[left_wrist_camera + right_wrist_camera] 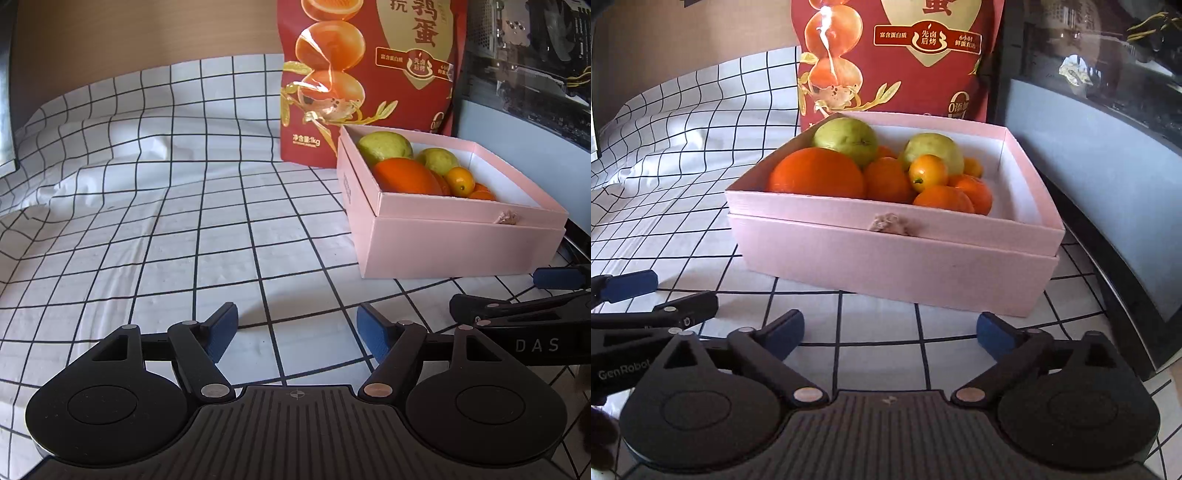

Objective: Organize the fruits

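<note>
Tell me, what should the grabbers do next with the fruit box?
Probably nothing more with fruit: both the left gripper and right gripper are open and empty, all visible fruit already sits in the pink box, so easing back seems best.

From my remote station: the red bag (897, 59) runs off the top edge; the box (886, 258) wall hides the lower fruit; the dark case (535, 55) is cropped.
</note>
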### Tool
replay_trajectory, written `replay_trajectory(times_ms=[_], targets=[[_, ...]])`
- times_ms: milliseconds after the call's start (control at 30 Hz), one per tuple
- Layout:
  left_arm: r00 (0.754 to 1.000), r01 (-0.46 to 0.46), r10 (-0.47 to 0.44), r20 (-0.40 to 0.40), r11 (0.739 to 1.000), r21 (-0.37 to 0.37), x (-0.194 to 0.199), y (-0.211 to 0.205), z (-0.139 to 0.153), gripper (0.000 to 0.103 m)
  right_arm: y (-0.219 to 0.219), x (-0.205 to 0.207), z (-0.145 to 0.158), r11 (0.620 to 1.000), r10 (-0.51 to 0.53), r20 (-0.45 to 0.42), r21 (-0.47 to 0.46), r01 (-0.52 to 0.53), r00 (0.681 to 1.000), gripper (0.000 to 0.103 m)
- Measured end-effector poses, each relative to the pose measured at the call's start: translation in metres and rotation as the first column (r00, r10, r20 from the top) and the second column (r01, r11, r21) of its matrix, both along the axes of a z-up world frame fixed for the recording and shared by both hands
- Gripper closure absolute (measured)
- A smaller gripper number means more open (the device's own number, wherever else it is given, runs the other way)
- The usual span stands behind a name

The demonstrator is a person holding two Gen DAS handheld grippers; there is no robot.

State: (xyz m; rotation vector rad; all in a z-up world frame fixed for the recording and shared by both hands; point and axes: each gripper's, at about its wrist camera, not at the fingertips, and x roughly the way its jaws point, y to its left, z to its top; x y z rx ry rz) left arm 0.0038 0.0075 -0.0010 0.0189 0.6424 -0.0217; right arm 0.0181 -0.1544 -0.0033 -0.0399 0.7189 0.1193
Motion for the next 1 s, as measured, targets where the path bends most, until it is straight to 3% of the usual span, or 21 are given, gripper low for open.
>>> replay_trajectory(times_ms=[1000], targets=[[1.000, 0.001, -0.001, -0.001, 1.000, -0.004, 0.0003, 0.0012, 0.0002, 0.026, -0.0036, -0.0002, -0.0017, 1.000, -0.009, 0.019, 0.018, 0.009, 1.000, 0.000]])
